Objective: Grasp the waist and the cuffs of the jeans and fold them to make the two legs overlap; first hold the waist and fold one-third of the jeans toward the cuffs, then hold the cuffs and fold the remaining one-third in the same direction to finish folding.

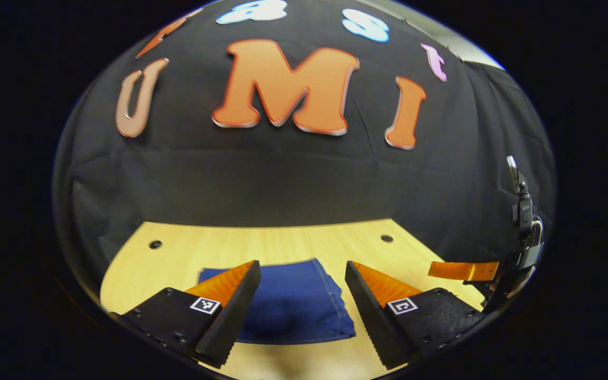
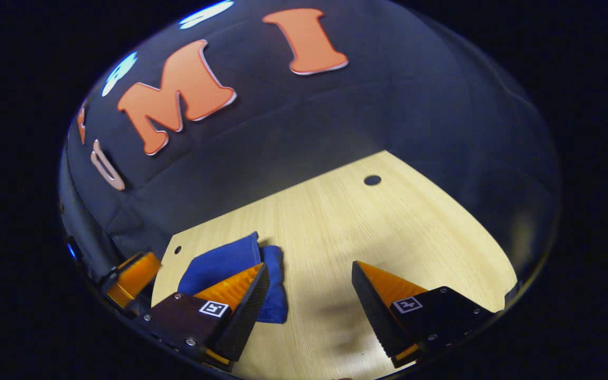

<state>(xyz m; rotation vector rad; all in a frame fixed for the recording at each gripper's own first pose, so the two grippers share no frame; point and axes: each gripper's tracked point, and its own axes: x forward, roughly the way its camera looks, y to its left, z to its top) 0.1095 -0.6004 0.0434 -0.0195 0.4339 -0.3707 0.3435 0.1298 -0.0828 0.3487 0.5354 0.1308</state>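
Fingers of both the left gripper (image 1: pixel 303 301) and the right gripper (image 2: pixel 309 295) are spread and hold nothing above the jeans (image 1: pixel 293 303), a compact folded stack on the table (image 1: pixel 283 245), so folding looks finished.

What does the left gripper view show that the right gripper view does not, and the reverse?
Left gripper view: the folded jeans lie centred ahead of the open left gripper, stacked edges to the right. Right gripper view: the open right gripper aims at bare table, with the jeans off to the side, partly behind one finger. Shared: blue jeans folded on the wooden table, black cloth wall.
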